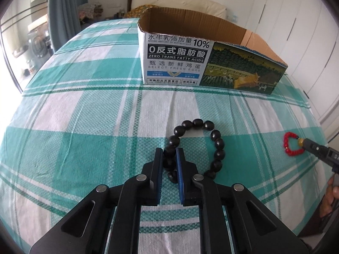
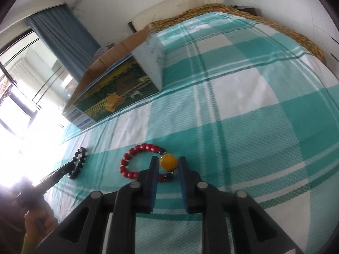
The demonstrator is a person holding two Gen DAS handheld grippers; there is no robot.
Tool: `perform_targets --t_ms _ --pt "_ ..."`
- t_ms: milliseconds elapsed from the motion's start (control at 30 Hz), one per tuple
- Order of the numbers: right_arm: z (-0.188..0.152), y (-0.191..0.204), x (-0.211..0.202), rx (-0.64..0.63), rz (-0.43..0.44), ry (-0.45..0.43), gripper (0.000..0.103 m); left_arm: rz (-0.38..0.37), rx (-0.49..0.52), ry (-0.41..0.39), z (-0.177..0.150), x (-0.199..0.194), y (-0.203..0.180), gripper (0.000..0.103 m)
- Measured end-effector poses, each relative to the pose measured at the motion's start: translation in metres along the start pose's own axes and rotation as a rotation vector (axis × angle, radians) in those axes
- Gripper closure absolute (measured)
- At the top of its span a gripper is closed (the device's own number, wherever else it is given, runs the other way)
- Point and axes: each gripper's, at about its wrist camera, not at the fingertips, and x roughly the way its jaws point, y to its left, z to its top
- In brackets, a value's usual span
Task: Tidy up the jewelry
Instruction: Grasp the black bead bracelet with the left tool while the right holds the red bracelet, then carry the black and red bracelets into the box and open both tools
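Left gripper (image 1: 169, 151) clamps black bracelet (image 1: 214, 136) on bed (image 1: 84, 116); right gripper (image 2: 168, 160) apart, straddling red bracelet's (image 2: 127, 165) yellow bead (image 2: 168, 162); box (image 1: 175, 63) well beyond.

Box interior (image 1: 190, 21) not visible from either wrist view; contents cannot be told. Left gripper (image 1: 169, 151) fingers cover part of the black bead bracelet (image 1: 216, 137), so contact is unconfirmed. In the right wrist view, window glare washes out the left side; the black bracelet (image 2: 78, 162) is small and blurred. Red bracelet (image 2: 135, 160) partly hidden behind the right gripper (image 2: 167, 160); yellow bead (image 2: 168, 162) possibly untouched.
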Motion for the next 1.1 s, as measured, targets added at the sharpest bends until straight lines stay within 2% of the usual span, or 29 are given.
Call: perform_targets --t_ms 133,333,400,667,833,933,1100 --pt "-0.002 0.017 0.004 -0.144 -0.087 -0.008 0.083 0.015 0.012 -0.012 0.001 0.003 0.000 0.092" --pt "-0.007 0.048 0.017 -0.384 -0.282 -0.019 0.083 0.044 0.043 -0.031 0.000 0.004 -0.005 0.092" --pt "-0.007 0.054 0.021 -0.423 -0.318 -0.015 0.083 0.054 0.051 -0.034 0.000 0.005 -0.006 0.092" --pt "-0.004 0.049 0.016 -0.370 -0.287 -0.001 0.086 0.062 0.052 -0.031 0.002 0.006 -0.007 0.092" --pt "-0.009 0.054 0.005 -0.354 -0.259 -0.026 0.086 0.056 0.050 -0.032 0.002 0.006 -0.007 0.093" --pt "-0.006 0.060 -0.009 -0.347 -0.227 -0.059 0.086 0.001 0.013 -0.027 0.006 -0.002 0.002 0.093" --pt "0.011 0.079 -0.041 -0.356 -0.163 -0.122 0.086 -0.112 -0.047 -0.069 0.029 -0.043 0.016 0.093"
